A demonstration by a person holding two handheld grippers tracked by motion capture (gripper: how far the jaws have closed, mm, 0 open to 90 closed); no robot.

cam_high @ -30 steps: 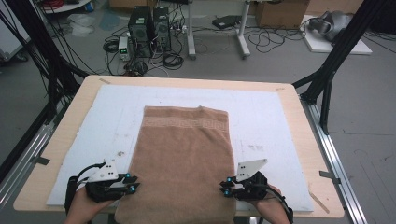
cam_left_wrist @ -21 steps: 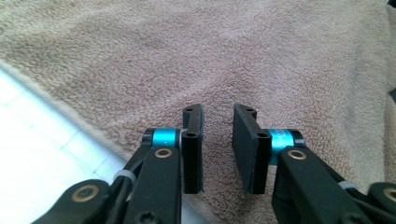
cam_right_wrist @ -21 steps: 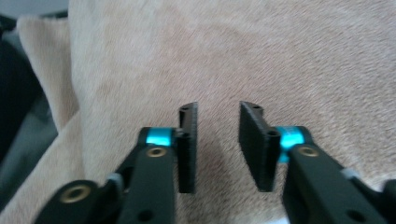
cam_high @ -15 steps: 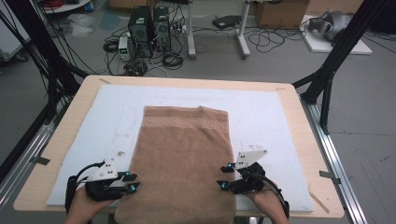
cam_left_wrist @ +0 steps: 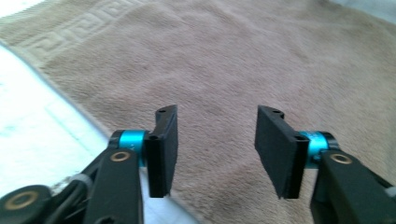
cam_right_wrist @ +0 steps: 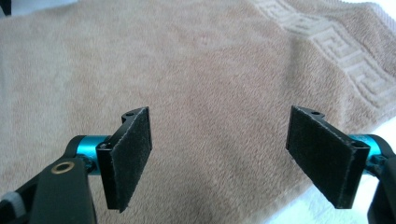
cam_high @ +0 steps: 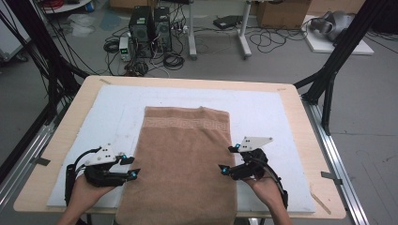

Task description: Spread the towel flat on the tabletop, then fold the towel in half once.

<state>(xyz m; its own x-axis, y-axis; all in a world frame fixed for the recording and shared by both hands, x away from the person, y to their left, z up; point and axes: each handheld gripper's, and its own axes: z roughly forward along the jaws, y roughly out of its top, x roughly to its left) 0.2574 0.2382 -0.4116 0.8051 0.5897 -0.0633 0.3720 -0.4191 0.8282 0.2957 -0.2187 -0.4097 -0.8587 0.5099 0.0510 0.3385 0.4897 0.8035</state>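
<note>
Containers: I can make out no bin, tray or box on the table; the light wooden table (cam_high: 300,101) bears a white rectangular foam mat (cam_high: 272,117), and the mat bears the towel.
Task's thing: a light brown terry towel with a woven Greek-key band (cam_high: 180,164), folded into a long rectangle, lies flat on the middle of the mat.
Towel's look: the pile is smooth and even, with no big creases; the key-pattern band runs across the far end, and the near end hangs just past the table's front edge.
Left gripper (cam_high: 130,165): it sits at the towel's left edge near the front; its jaws have just been opening and now stand spread, nothing between the pads.
Left gripper view: the jaws hang over the towel's left hem, brown pile under the gap, white mat at the left.
Right gripper (cam_high: 228,158): it sits at the towel's right edge; its jaws have just been opening and now stand wide apart, gripping nothing.
Right gripper view: the black pads (cam_right_wrist: 128,154) hover above the pile, apart from it, the towel's right hem low at the right.
Edges: both long hems lie straight and roughly parallel to the mat's sides.
Open room: broad bare strips of mat lie left and right of the towel, and another beyond its far end.
</note>
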